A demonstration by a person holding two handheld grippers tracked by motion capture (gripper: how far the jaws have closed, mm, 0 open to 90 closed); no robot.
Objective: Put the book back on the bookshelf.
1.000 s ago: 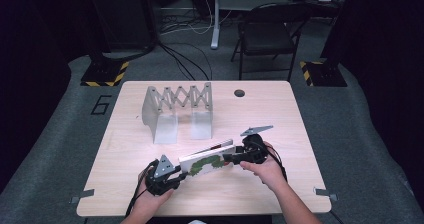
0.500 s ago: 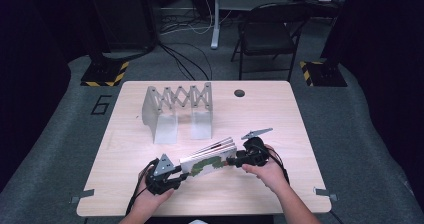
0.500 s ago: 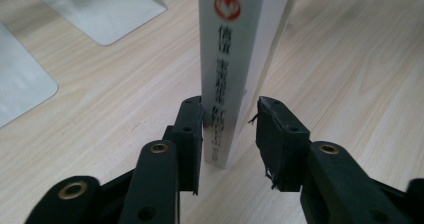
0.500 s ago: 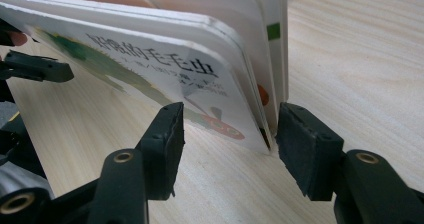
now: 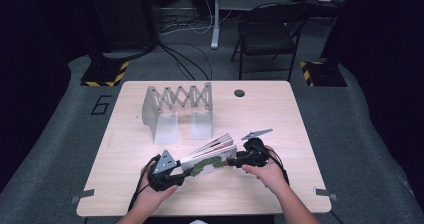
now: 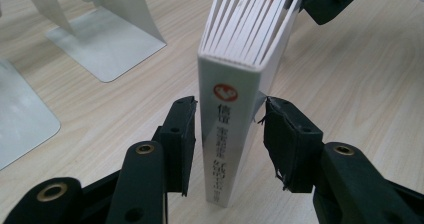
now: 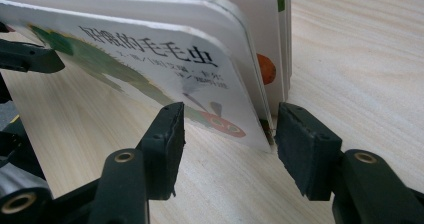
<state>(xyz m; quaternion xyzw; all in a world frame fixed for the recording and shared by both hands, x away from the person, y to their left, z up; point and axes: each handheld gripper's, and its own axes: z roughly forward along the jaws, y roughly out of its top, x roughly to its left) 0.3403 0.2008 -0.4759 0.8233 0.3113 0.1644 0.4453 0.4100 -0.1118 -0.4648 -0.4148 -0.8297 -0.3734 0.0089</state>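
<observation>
A white board book [image 5: 207,159] with a green caterpillar on its cover stands on its long edge near the table's front, pages fanned. My left gripper [image 5: 183,169] is at its spine end. The spine [image 6: 227,134] stands between the jaws, which have just been opening, and a thin gap shows at each pad, so the left gripper [image 6: 230,134] is open. My right gripper [image 5: 234,160] is at the book's other end. Its jaws have just been closing, and the right gripper [image 7: 230,134] has one pad against the cover [image 7: 150,64] and the other against the back pages.
A metal expanding book rack [image 5: 177,104] with two flat feet stands at the back left of the wooden table [image 5: 280,114]; its feet [image 6: 105,49] lie just beyond the book. A round cable hole [image 5: 239,93] is at the far edge. A black chair [image 5: 270,34] stands beyond.
The book has tipped from lying slanted to standing more on its edge, and its pages have fanned out. Both hands have stayed about where they were.
</observation>
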